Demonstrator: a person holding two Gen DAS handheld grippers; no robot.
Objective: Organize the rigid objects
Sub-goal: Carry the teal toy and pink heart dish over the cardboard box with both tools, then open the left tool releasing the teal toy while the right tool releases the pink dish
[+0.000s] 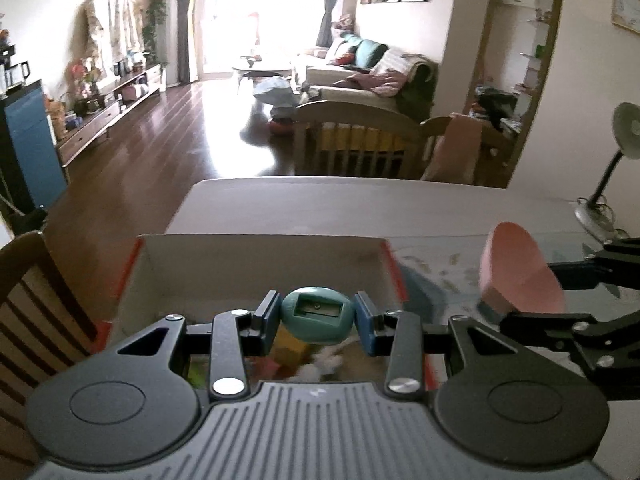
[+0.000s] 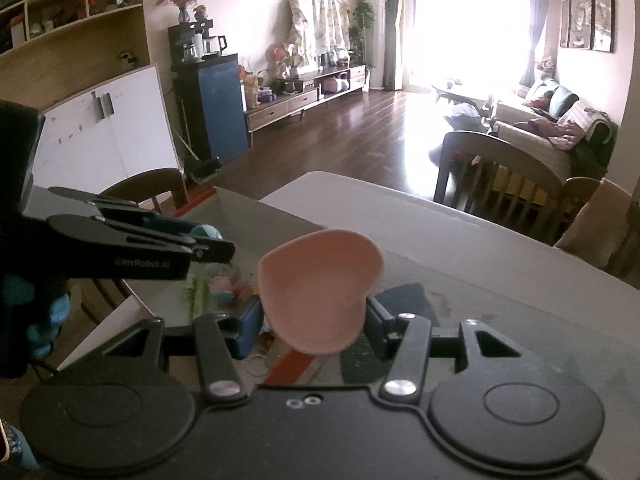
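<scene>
Left wrist view: the left gripper [image 1: 316,318] is closed on a teal pencil sharpener [image 1: 317,315], an egg-shaped body with a rectangular recess facing the camera; both blue pads [image 1: 365,322] press its sides, so the jaws stand only as far apart as the sharpener is wide. The sharpener is held in the air above the open cardboard box [image 1: 256,258], over the near part of its interior. The box has pale inner walls and red outer edges, and it rests on the grey table [image 1: 360,204], at the table's left end as this view shows it. Blurred coloured items lie on the box floor below the gripper; they cannot be identified. To the right of the box, outside its right wall, the right gripper [image 1: 516,312] carries a pink heart-shaped dish [image 1: 520,268] above the table surface. Right wrist view: the right gripper [image 2: 314,320] is closed on the pink heart-shaped dish [image 2: 320,284], gripping its narrow pointed end between the two pads, with the lobed end tilted up and away from the camera. The left gripper [image 2: 212,236] appears to the left of the dish, the teal sharpener just visible between its fingertips. A desk lamp [image 1: 608,168] stands on the table well to the right of the box, and a wooden chair [image 1: 36,304] stands just beside the box's left side.
</scene>
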